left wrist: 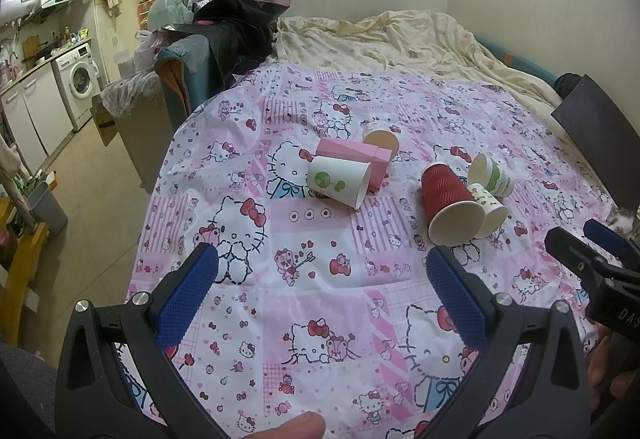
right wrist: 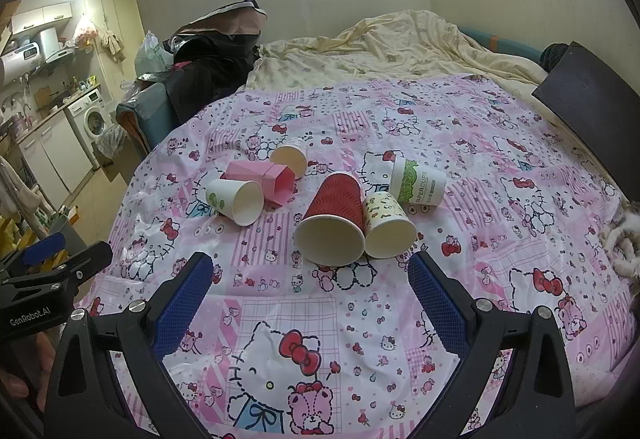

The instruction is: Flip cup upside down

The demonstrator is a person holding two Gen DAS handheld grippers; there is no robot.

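Several paper cups lie on their sides on a pink Hello Kitty tablecloth (right wrist: 320,319). A red ribbed cup (right wrist: 332,215) (left wrist: 448,207) lies with its mouth toward me. A small cream cup (right wrist: 386,227) (left wrist: 490,209) touches its right side. A white cup with green print (right wrist: 418,183) (left wrist: 490,173) lies behind them. A white cup with a green motif (right wrist: 236,201) (left wrist: 340,181) lies to the left, against a pink box (right wrist: 268,179) (left wrist: 356,157). A tan-lined cup (right wrist: 290,159) (left wrist: 380,139) lies behind the box. My left gripper (left wrist: 320,263) and right gripper (right wrist: 308,269) are open, empty, short of the cups.
A bed with cream bedding (right wrist: 400,43) lies behind the table. A dark board (right wrist: 588,87) stands at the right edge. A chair with dark bags (left wrist: 224,35) is at the back left. A kitchen with a washing machine (left wrist: 78,79) is far left.
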